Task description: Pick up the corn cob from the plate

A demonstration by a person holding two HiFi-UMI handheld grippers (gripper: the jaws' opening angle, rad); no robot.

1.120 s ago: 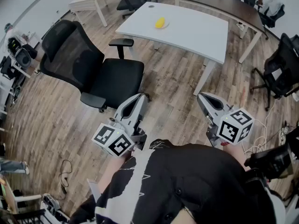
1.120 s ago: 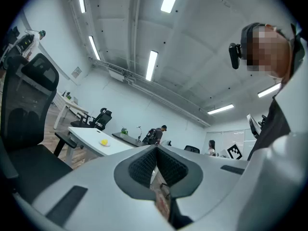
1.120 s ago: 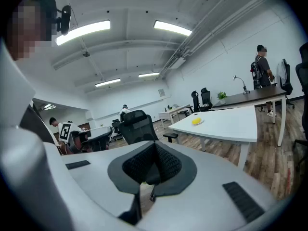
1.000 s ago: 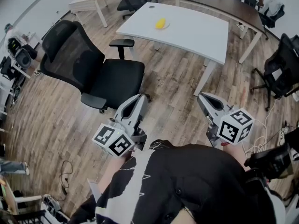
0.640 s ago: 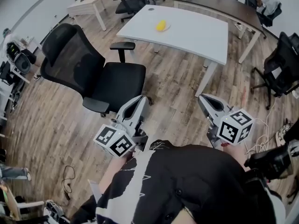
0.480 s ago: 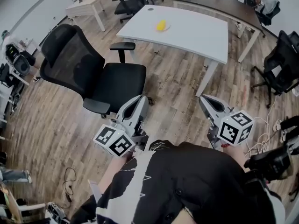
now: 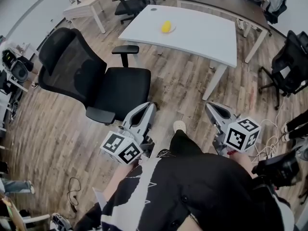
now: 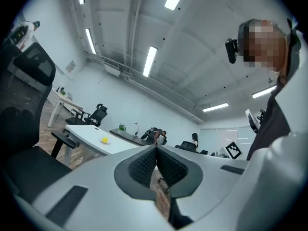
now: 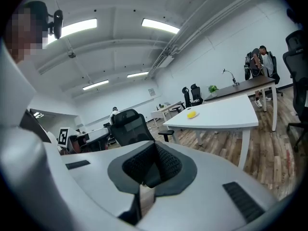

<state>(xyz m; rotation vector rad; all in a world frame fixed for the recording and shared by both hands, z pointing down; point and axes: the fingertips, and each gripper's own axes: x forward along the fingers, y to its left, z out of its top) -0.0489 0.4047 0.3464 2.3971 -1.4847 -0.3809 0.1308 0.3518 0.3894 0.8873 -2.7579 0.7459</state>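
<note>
**A:** How many of each thing?

**B:** One corn cob [image 7: 166,26] lies on one plate [image 7: 172,28], on one white table [image 7: 207,35] at the far side of the wooden floor [image 7: 183,85]. One black office chair [image 7: 110,83] stands near the table's left corner. There are two grippers.

**A:** And their jaws?

**B:** The left gripper [image 7: 149,106] has its jaws pressed together with nothing between them. The right gripper [image 7: 211,107] is the same, pads meeting and empty. Both hang over the floor, well apart from the cob, touching nothing.
</note>
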